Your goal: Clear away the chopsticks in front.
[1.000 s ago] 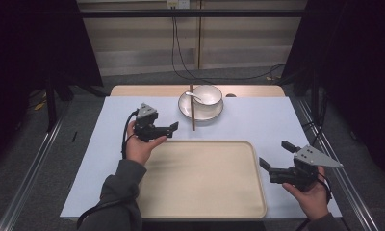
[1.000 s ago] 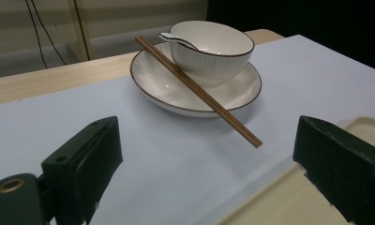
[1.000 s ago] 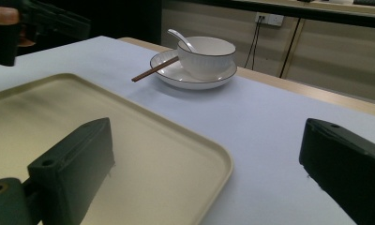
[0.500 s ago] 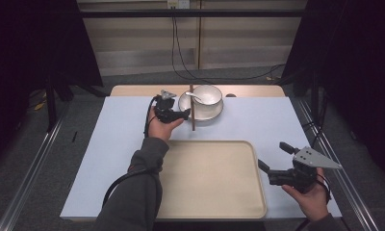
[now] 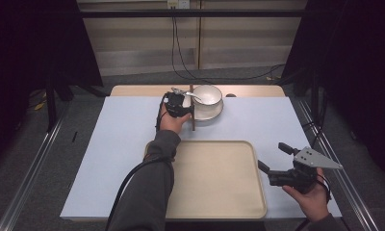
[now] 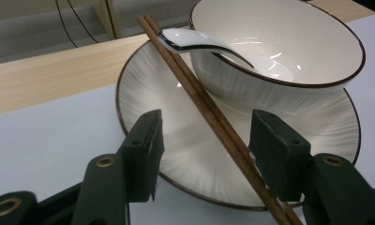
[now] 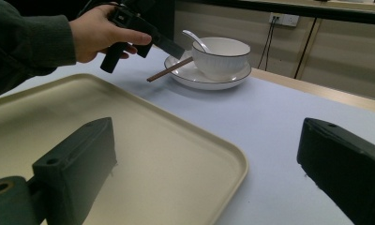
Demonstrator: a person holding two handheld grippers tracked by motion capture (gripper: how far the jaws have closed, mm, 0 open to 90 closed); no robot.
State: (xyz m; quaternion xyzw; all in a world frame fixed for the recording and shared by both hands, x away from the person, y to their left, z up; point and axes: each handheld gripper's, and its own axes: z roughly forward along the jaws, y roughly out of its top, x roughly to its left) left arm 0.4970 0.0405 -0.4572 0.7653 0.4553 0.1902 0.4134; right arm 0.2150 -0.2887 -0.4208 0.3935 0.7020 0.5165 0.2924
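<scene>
My left gripper [image 6: 204, 154] carries two matte black block jaws, each on a black arm fixed with brass-coloured rivets behind the pads. A black cable trails from its body along my dark grey knitted sleeve [image 5: 147, 192]. My right gripper [image 5: 272, 161] is black too, topped behind its jaws by a grey three-cornered plate.

Staged recording bench in a lab-like room, not a lived-in kitchen.

Wooden table [image 5: 133, 90] under a pale blue sheet [image 5: 118, 144], ringed by black curtains [image 5: 32, 43] to either side of both tongs. Beyond the left tongs [image 5: 189, 107]: bare beige wall panels [image 5: 142, 43], a socket [image 5: 177, 4] with cables [image 5: 173, 38] hanging to a grey carpet floor [image 5: 147, 77]. Metal floor rails [image 5: 32, 168] run outside the table edges. Just ahead of the right tongs [image 5: 272, 159]: one plain beige tray [image 5: 219, 202].
</scene>
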